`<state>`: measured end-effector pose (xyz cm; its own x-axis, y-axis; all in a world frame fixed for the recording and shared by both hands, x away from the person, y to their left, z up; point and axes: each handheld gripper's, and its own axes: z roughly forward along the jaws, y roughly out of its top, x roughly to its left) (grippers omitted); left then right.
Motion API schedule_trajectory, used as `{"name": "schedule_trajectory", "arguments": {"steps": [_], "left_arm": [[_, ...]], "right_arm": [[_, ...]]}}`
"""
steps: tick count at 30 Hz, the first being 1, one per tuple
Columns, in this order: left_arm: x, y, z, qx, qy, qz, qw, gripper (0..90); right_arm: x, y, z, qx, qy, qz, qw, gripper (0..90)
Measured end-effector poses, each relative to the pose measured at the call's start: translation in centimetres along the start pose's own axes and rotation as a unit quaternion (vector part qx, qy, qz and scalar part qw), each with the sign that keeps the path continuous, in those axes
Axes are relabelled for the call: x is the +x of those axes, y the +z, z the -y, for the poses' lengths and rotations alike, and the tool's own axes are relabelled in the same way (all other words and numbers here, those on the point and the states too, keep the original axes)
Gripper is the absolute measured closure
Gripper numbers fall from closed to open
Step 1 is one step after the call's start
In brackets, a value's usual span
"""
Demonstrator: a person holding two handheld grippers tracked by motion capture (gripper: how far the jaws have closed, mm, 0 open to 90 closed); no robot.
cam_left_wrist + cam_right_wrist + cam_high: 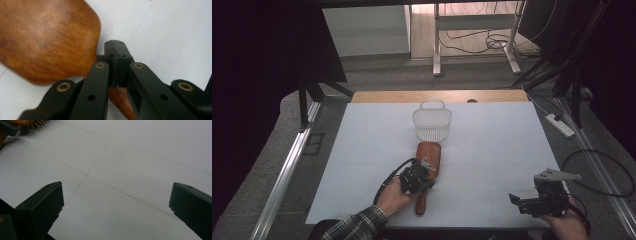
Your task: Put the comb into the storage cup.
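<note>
High view — wooden brush (pixel 427 156) near basket (pixel 432 121), left gripper (pixel 115 50) clamped on its handle, right gripper (pixel 115 202) jaws apart.

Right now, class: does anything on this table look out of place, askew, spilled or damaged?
Nothing stands out. The white mesh basket stands upright and whole near the far edge. The wooden hairbrush lies flat in front of it, bristles down, with the left gripper shut at its handle. The right gripper is open over bare table. No spill or damage shows.

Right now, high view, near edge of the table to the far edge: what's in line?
left gripper over the wooden brush → white mesh basket → bare wooden table edge.
</note>
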<state>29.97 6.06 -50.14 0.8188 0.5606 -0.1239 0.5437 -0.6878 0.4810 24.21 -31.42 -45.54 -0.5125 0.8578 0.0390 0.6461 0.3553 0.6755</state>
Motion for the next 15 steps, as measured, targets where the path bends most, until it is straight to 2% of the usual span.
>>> {"name": "schedule_trajectory", "arguments": {"steps": [5,8,15], "left_arm": [[0.6,-0.5,0.7,0.008,-0.006,-0.001,1.0,89.1],[1.0,-0.7,1.1,0.002,-0.026,0.003,0.9997,89.1],[1.9,-1.4,2.0,0.011,-0.031,-0.008,0.9994,89.0]], "right_arm": [[0.0,0.0,0.0,0.0,0.0,0.001,1.0,0.0],[0.0,0.0,0.0,0.0,0.001,0.001,1.0,0.0],[0.0,0.0,0.0,0.001,0.001,0.001,1.0,0.0]]}}
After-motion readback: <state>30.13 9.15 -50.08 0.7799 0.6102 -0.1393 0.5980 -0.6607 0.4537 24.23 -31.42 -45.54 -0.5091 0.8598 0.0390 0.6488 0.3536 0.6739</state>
